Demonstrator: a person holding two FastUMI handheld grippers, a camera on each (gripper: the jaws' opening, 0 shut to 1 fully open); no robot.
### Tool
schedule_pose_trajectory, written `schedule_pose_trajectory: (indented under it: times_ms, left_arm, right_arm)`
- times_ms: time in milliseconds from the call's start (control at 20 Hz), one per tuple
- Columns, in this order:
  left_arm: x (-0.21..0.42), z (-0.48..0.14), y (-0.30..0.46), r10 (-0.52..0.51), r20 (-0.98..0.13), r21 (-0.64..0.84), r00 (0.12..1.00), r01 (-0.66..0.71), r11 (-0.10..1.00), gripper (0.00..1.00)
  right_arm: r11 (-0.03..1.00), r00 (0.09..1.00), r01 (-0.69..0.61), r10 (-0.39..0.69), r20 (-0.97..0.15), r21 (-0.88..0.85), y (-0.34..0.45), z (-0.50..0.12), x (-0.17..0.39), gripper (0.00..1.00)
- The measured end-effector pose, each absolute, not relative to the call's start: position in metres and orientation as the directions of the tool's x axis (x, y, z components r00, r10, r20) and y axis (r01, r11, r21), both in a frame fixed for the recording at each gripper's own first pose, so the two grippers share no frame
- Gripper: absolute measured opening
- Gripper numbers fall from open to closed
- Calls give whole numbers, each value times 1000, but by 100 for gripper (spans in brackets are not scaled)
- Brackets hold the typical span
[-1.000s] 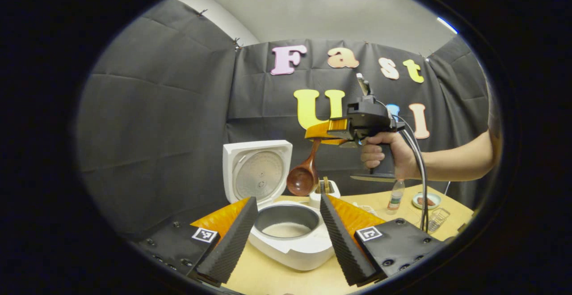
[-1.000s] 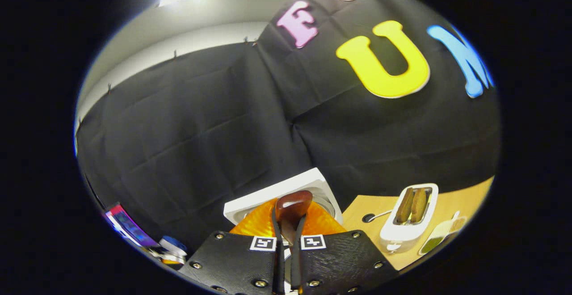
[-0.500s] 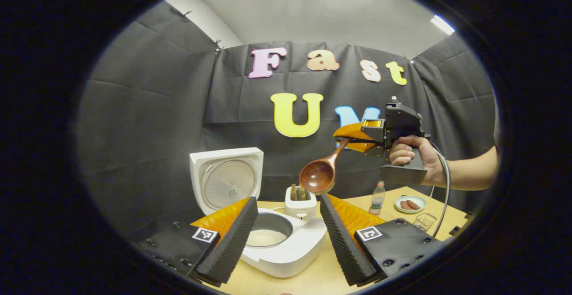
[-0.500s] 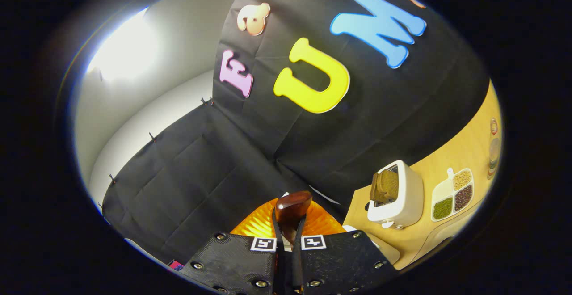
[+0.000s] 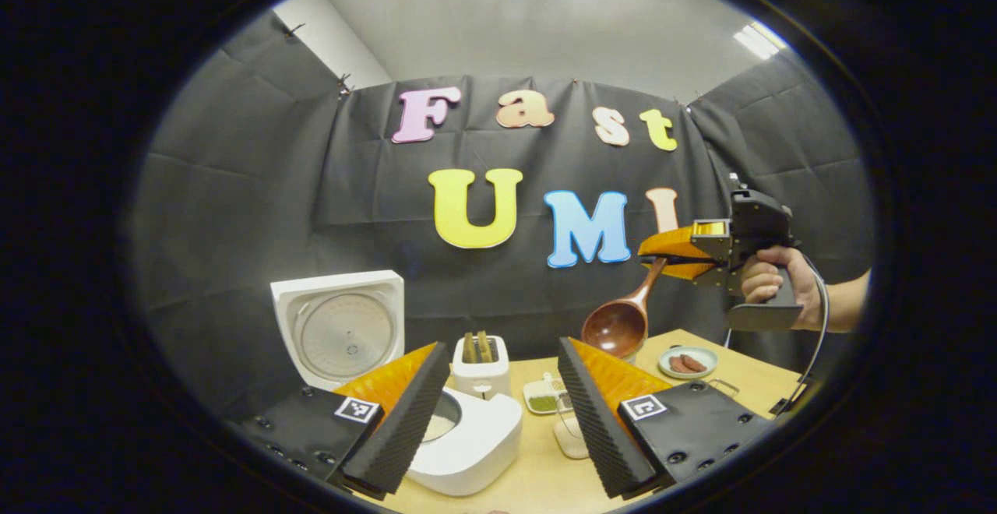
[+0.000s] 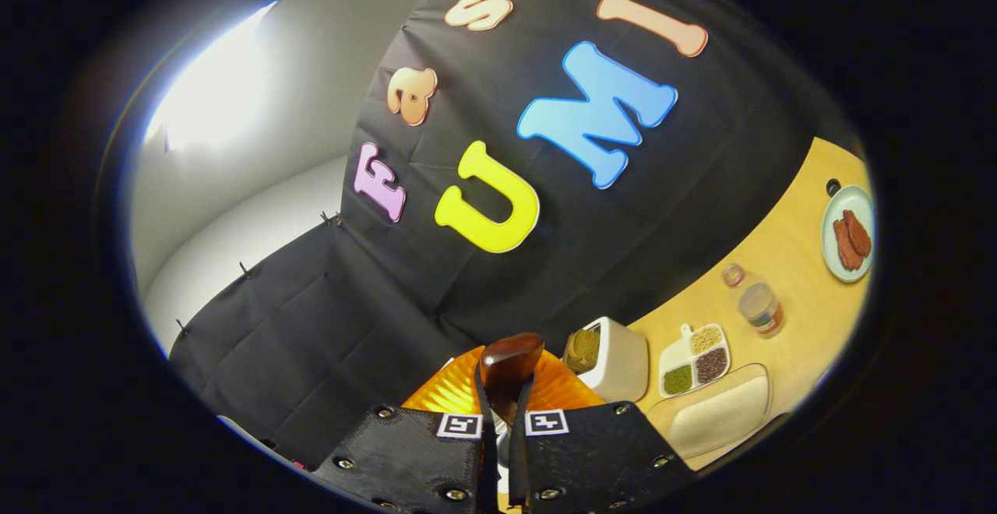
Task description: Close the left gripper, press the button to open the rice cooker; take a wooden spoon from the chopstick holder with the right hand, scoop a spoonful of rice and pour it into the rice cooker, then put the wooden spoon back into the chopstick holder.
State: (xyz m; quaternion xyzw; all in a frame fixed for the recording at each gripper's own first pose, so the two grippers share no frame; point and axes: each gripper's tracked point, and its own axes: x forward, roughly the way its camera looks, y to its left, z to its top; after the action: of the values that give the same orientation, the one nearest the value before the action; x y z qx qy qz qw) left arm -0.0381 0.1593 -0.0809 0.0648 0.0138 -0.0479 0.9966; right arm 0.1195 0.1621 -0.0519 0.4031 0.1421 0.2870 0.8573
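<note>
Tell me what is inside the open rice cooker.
In the left gripper view, the rice cooker pot shows a pale patch, likely rice. The left hand-held gripper finger covers most of the pot.

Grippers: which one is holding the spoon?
The right gripper, held up by the hand over the table. Its fingers are shut on the spoon. The left gripper is open, holding nothing.

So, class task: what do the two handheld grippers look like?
Each gripper, left and right, has black plates with screws and square black-and-white markers beside ribbed fingers. The right gripper has a black pistol-style handle and a dark cable hanging from it. The forearm is bare.
</note>
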Motion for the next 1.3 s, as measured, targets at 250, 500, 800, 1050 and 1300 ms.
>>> schedule_pose_trajectory:
  times_ms: [250, 500, 800, 1050, 1300]
  left_arm:
    - [-29, -85, 121, -157, -36, 93, 987, 160, 983, 97]
    - [-18, -83, 86, -214, -36, 74, 976, 216, 974, 97]
    - [-13, -81, 60, -238, -43, 93, 970, 242, 966, 97]
    - [-16, -83, 53, -229, -62, 102, 972, 234, 967, 97]
    - [-23, -82, 60, -174, -72, 99, 982, 180, 979, 96]
  right_arm:
    - [616, 862, -316, 503, -52, 722, 90, -56, 102, 6]
    - [678, 903, -259, 423, -76, 688, 35, -58, 91, 6]
    - [757, 947, -127, 285, -148, 641, -27, -93, 97, 6]
    - [853, 950, 9, 155, -271, 521, -65, -156, 98, 6]
    - [902, 928, 75, 93, -362, 426, -82, -213, 106, 6]
